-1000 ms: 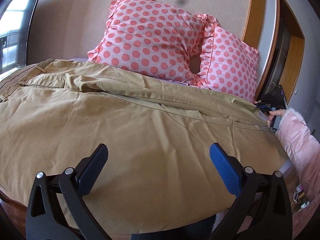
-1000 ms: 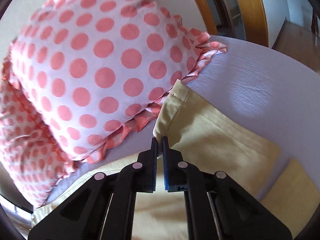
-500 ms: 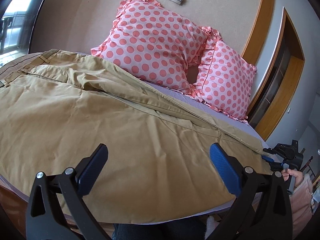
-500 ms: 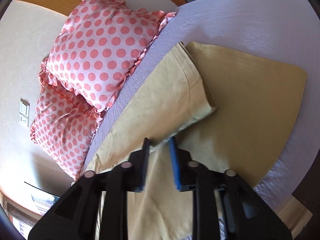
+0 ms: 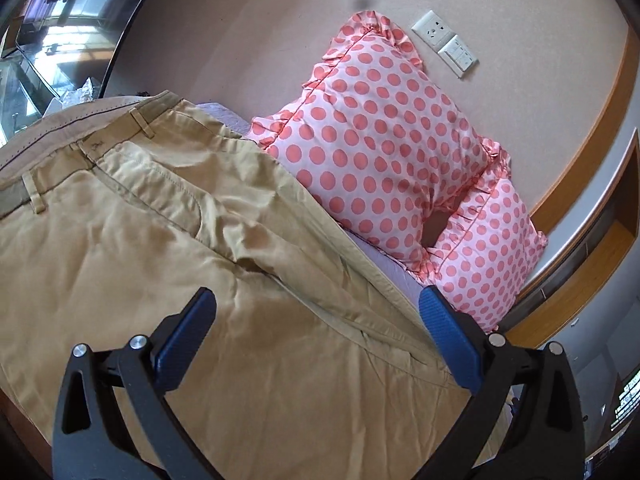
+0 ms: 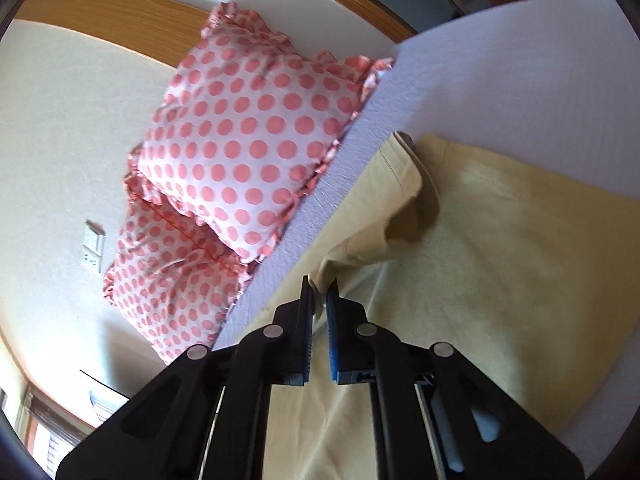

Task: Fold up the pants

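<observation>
Nearest the left wrist camera, the left gripper (image 5: 316,312) hung above the pants (image 5: 140,264) with its jaws spread wide apart and nothing between the blue pads (image 5: 448,332). Under it the tan pants lay spread flat on the bed (image 5: 376,250), the thigh and seat area just below the fingers, creased around a seam that ran diagonally away. Farther along the cloth, the waistband (image 5: 52,152) with its belt loops lay at the end of the pants most distant from this gripper. In the right wrist view, the right gripper (image 6: 320,292) was closed on a bunched fold of the pants (image 6: 500,272), the two pads (image 6: 333,332) nearly together with a narrow ridge of tan fabric pinched between them. Beyond that pinch, one leg of the pants was lifted and curled back over the other leg, its stitched hem (image 6: 404,176) turned up, while the lower leg lay flat on the pale lilac sheet (image 6: 520,60). Beside the pants, along their far edge, two pink polka-dot pillows (image 5: 384,144) leaned against the wall, one overlapping the other and the nearer one close to the trouser edge. Above the pillows a white socket and switch plate (image 5: 444,42) sat on the beige wall (image 5: 260,28), with wooden trim (image 6: 100,20) curving past behind them.
</observation>
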### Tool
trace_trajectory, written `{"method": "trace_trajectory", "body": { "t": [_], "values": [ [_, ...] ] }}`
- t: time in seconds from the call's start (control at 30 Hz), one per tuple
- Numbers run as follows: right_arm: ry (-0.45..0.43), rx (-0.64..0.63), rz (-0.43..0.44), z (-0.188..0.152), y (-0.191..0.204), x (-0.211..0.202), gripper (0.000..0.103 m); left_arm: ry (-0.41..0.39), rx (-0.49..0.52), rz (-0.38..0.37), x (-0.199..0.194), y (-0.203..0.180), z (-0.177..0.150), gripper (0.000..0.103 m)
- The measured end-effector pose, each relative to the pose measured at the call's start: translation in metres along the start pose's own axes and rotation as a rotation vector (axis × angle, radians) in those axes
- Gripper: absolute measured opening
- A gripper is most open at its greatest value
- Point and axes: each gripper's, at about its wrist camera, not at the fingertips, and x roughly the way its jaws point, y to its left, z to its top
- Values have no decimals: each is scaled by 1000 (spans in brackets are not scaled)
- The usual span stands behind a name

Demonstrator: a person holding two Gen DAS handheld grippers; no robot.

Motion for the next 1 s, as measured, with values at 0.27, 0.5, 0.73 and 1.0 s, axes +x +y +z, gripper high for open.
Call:
{"method": "trace_trajectory", "body": {
  "t": [0.27, 0.5, 0.73, 1.0],
  "values": [
    [-39, 23, 62, -6, -8, -40, 6, 111, 13, 185, 96, -1, 73, 96],
    [-46, 42, 61, -9, -12, -40, 6, 221, -12, 375, 178, 24, 104, 22],
    [-88, 29, 35, -3, -18, -46, 6, 69, 97, 293, 74, 11, 78, 5],
    [-126, 61, -44, 1, -44, -58, 6, -3, 161, 296, -68, 25, -42, 6]
  ]
}}
